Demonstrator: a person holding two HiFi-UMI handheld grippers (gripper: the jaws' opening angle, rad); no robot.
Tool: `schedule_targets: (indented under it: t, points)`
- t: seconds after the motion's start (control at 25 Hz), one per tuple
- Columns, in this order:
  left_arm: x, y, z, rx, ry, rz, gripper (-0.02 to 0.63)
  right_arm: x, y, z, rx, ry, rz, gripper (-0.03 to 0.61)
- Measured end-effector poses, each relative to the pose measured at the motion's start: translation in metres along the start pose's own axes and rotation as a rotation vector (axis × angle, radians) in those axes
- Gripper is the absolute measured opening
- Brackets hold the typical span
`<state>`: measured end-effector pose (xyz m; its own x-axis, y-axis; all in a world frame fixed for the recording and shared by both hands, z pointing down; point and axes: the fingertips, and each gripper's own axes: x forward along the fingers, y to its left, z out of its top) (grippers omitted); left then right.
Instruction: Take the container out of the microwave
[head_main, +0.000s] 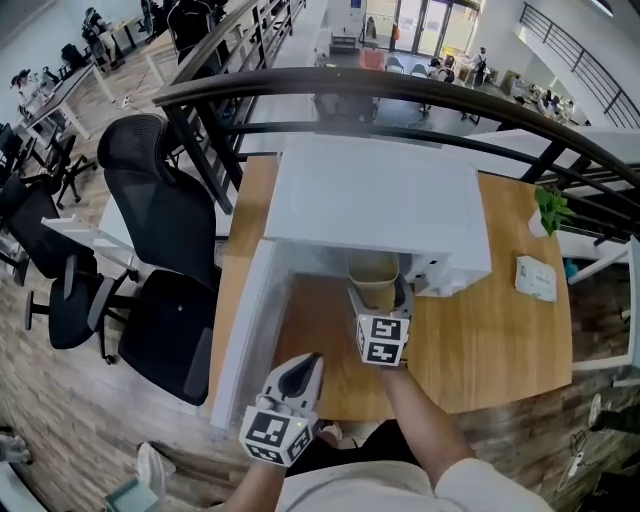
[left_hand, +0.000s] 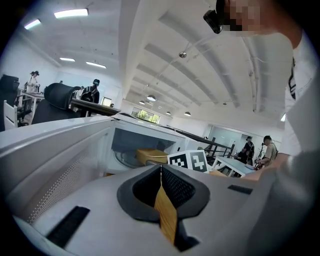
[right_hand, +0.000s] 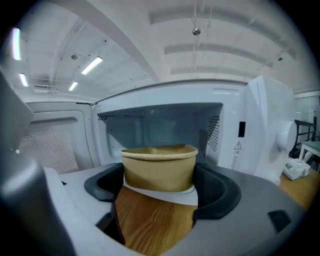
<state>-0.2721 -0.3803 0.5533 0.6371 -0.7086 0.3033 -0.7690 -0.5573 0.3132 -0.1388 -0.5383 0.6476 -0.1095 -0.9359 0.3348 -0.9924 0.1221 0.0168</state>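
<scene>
While L gripper (left_hand: 160, 169) sits closed, R gripper (right_hand: 162, 175) clamps container (right_hand: 159, 164) at microwave (head_main: 375, 200) mouth.

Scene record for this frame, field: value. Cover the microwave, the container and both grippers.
microwave: white, on wooden table
door: swung open
container: tan paper bowl, upright, at the cavity mouth
right hand-held gripper: jaws closed on the container's sides
left hand-held gripper: jaws together, empty, low beside the open door
task state: container gripped, not yet clear of the microwave
</scene>
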Motion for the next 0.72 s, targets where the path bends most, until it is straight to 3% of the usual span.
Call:
schedule_targets:
  t: [0.4,0.72]
  points:
    - [-0.018,-0.014,0.007,0.035,-0.024,-0.069,0.037,-0.067,0.015,0.012,-0.001,-0.044,0.025,0.459]
    - [-0.042,-0.020,0.017,0.052,-0.068,0.013,0.037,-0.130,0.016,0.017,0.000,-0.075,0.089,0.457]
